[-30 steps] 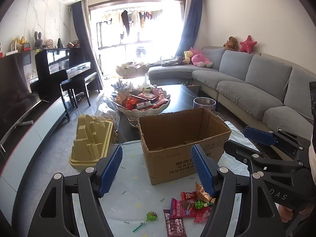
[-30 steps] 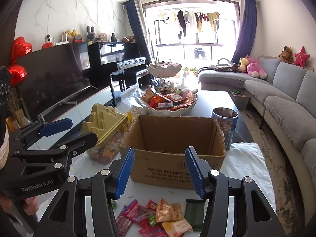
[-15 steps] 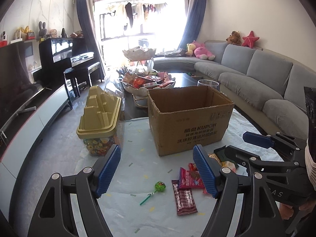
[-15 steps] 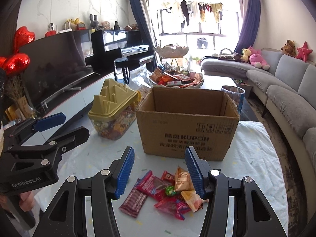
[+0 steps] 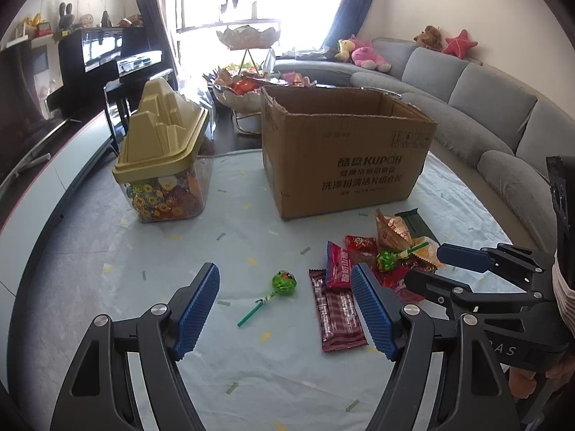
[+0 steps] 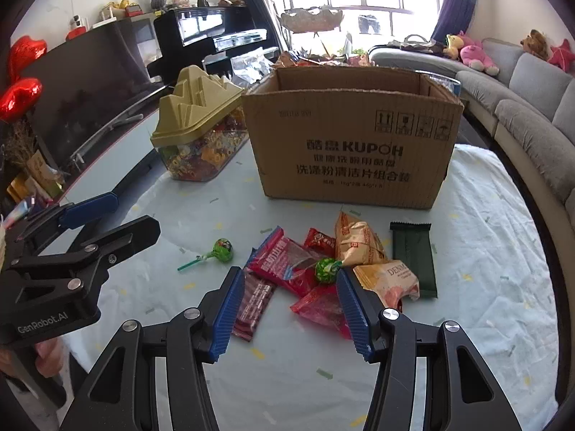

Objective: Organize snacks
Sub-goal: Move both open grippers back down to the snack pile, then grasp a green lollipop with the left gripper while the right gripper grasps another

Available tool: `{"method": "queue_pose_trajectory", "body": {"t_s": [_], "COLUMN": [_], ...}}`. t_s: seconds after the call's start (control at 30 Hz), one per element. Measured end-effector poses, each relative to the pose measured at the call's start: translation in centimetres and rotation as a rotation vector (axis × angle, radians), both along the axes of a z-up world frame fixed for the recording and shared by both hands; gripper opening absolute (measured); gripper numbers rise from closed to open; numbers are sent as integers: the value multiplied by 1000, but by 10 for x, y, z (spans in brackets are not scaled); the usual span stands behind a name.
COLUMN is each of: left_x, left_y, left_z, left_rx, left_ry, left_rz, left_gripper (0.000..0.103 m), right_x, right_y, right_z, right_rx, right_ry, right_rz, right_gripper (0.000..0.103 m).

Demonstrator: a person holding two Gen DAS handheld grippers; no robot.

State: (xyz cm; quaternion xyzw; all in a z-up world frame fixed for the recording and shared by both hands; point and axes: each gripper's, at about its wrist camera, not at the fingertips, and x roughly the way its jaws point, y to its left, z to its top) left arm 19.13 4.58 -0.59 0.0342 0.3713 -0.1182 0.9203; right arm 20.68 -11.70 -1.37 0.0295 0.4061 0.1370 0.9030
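Both the left hand-held gripper [image 5: 285, 309] and right hand-held gripper [image 6: 285, 305] are held wide apart, empty, above snack packets [image 6: 284, 258] scattered before the cardboard box [image 6: 354, 151].

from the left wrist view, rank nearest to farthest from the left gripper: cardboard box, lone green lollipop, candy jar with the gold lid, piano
1. lone green lollipop, on the cloth just ahead of the open left gripper.
2. candy jar, ahead on the left.
3. cardboard box, ahead on the right; too close to call against the jar.
4. piano, far left background.

Cardboard box [image 6: 354, 151]: one;
Candy jar [image 6: 199, 133]: one;
Lollipops: two, one apart [image 6: 222, 250], one on the pile [image 6: 326, 269];
Green wrapper [image 6: 413, 256]: one;
Grippers: two, left [image 5: 285, 310], right [image 6: 287, 310]
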Motion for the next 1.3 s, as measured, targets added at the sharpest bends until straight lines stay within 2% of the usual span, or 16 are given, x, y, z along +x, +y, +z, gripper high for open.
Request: {"method": "queue_pose_trajectory", "body": {"t_s": [0.17,0.4,0.67,0.93,1.2,1.3], "left_x": [11,30,55,71,83,85], "left_y": [3,2,-3,-5,-6,-7], "left_z": [-19,-43,-63,-80,-94,-96], "left_rx": [12,17,20,28,22,27], "left_ry": [54,123,183,223,255,257], "left_rz": [1,-11,-23,-27,-24,-19], "left_gripper": [75,72,60,53,43,39], "right_x": [9,24,39,52,61,64], "right_y": [1,3,0,-1,3,4], "right_z": [-10,-27,-39,-49,-57,-60], "right_rx": [-17,-26,-38,-43,-64,-67], "right_ry": [15,69,107,134,133,134], "right_rz": [-8,-13,-23,-35,-47,-49], "right_gripper": [54,46,41,36,36,31]}}
